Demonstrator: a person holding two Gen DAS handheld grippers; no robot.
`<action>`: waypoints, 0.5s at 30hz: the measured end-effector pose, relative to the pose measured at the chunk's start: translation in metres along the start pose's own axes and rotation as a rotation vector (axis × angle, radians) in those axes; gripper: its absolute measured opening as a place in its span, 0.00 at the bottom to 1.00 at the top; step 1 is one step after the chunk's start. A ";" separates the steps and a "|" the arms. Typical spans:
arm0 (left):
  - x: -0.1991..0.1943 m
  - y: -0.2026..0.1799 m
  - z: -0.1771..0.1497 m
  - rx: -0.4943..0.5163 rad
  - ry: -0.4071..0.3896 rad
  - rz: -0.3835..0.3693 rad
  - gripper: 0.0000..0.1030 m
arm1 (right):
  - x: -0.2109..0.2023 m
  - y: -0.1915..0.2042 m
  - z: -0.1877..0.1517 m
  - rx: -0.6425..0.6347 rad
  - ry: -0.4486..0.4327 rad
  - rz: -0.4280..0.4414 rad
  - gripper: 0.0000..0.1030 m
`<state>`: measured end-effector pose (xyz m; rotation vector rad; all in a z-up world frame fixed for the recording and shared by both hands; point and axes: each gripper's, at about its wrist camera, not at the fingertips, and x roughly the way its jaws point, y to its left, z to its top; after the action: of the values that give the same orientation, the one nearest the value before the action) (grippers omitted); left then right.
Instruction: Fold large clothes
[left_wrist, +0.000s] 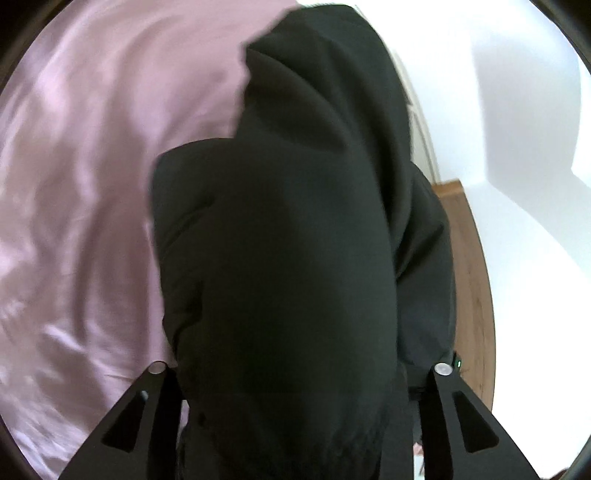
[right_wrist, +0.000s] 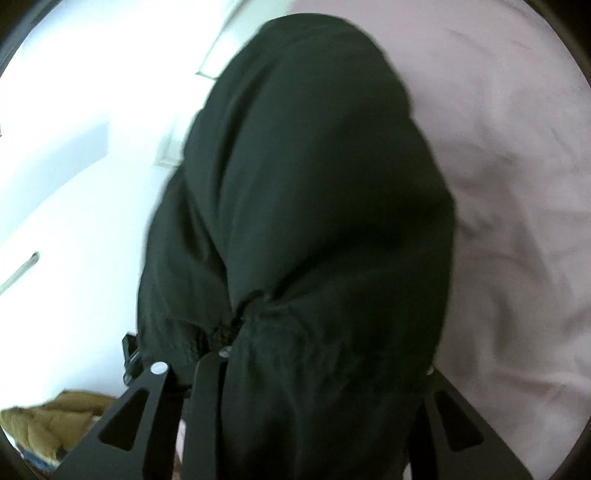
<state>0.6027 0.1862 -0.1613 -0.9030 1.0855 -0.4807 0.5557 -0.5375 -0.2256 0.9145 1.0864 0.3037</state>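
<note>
Only right wrist shows tan cloth (right_wrist: 55, 417) (perhaps bedding).

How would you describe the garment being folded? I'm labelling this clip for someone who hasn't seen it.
Start at the wide pink sheet covering the bed. Hanging over it, bunched between the fingers of each hand-held gripper, is the black garment. It is the only dark cloth here, unlike the mustard fabric lying low at the side.

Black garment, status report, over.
Both grippers have black garment bunched between fingers. Garment hangs over pink sheet. Nothing in the way.
</note>
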 end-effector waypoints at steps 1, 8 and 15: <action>-0.002 0.009 -0.002 -0.015 -0.005 0.004 0.40 | -0.002 -0.011 0.000 0.009 -0.004 -0.014 0.29; -0.023 0.028 0.000 -0.068 -0.054 0.051 0.69 | -0.018 -0.040 -0.010 0.026 -0.032 -0.086 0.57; -0.065 -0.004 0.028 -0.041 -0.094 0.138 0.73 | -0.042 -0.031 -0.007 0.016 -0.110 -0.228 0.71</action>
<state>0.6008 0.2421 -0.1177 -0.8716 1.0669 -0.3001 0.5238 -0.5789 -0.2238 0.8031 1.0802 0.0556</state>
